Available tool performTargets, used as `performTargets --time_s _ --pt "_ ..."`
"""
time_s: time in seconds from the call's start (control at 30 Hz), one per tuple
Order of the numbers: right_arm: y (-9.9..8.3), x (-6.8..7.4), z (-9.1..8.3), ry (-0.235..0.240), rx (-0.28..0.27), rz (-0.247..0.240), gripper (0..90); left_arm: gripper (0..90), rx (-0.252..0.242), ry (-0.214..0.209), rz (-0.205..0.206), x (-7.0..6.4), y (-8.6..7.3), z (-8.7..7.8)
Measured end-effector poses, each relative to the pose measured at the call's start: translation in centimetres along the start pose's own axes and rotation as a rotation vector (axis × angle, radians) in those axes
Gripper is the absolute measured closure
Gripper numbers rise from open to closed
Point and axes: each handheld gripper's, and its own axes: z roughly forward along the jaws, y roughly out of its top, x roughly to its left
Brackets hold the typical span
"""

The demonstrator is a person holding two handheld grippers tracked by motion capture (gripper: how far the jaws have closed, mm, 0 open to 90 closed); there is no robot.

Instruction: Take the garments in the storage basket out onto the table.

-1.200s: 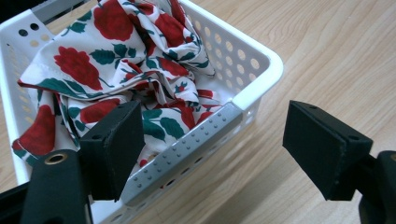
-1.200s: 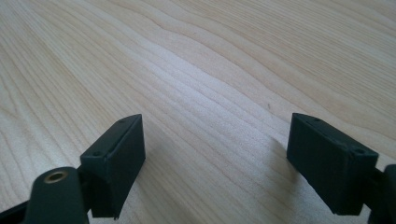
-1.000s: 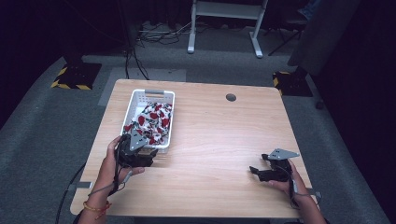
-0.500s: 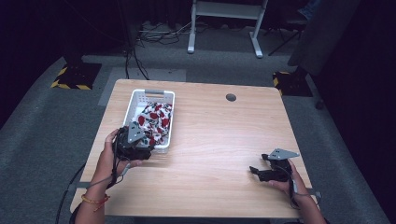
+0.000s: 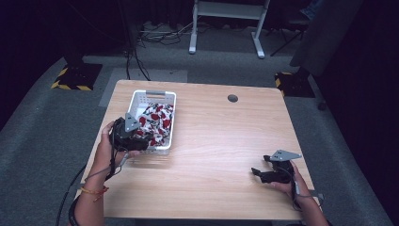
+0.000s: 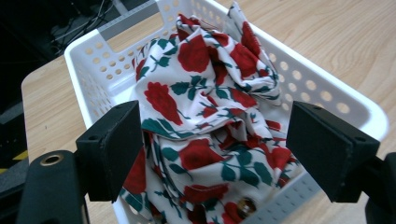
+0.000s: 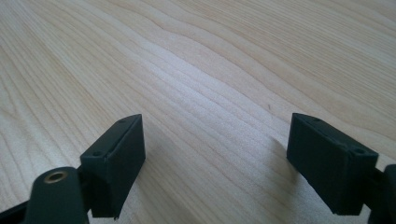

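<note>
Left gripper view: both tongs (image 6: 215,154) gape; crumpled rose-print cloth (image 6: 205,107) fills perforated basket (image 6: 327,100).

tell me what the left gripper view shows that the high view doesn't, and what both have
Left gripper view: the rose-print cloth's green leaves and crumpled folds, the round holes in the white basket wall, and the left gripper's jaws standing open over the cloth. High view: the right gripper low over the wooden table, the cable hole, the grey floor. Both: cloth, basket, table.
</note>
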Motion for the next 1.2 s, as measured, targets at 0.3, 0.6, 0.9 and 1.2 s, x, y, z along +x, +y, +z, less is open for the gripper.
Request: performTargets --time_s 0.3,0.6,0.9,1.2 --pt "0.0 0.0 0.0 0.002 0.000 -0.001 19.5 18.2 0.027 0.009 -0.017 1.6 0.4 2.2" --pt "0.0 0.0 0.0 0.003 0.000 -0.002 19.5 17.7 0.064 0.024 -0.015 2.7 1.4 3.6" --pt "0.0 0.0 0.0 0.003 0.000 -0.002 19.5 17.1 0.110 -0.014 -0.025 3.1 1.7 5.2" --pt "0.0 0.0 0.0 0.005 0.000 -0.003 19.5 17.4 0.143 -0.030 -0.017 2.9 1.9 6.5"
